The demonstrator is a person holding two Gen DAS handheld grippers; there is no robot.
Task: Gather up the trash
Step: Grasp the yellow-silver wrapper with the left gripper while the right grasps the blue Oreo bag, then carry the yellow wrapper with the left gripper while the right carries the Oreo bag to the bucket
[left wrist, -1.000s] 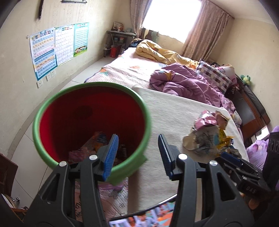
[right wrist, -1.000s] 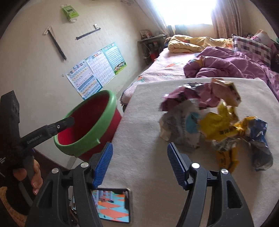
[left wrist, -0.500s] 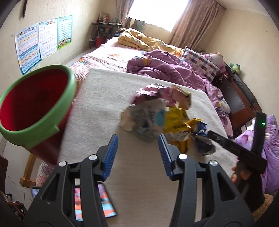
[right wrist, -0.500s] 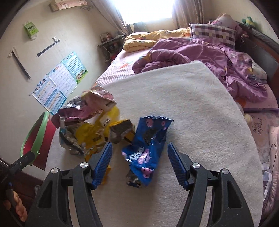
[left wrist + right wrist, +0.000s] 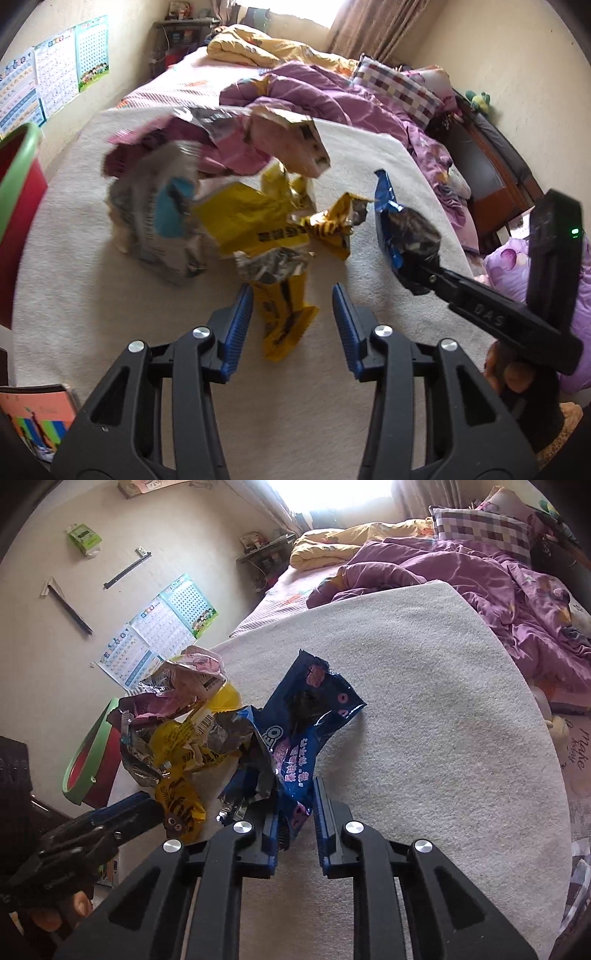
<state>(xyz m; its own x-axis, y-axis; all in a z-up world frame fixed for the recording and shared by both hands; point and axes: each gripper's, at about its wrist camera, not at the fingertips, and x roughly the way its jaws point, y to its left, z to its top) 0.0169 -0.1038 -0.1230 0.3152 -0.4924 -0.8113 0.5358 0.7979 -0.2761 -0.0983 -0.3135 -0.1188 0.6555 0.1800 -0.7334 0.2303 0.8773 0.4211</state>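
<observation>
Right tongs (image 5: pixel 294 825) clamping blue wrapper (image 5: pixel 306 734), bare mat (image 5: pixel 443 738) rightward to edge

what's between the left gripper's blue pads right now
In the left wrist view, the yellow wrapper's lower end lies between the left gripper's open pads, apparently untouched.

Bare cream mat (image 5: pixel 424 720) is left free on the right; the left is blocked by heaped wrappers (image 5: pixel 207 192) — red bin (image 5: pixel 92 764) beyond.
</observation>
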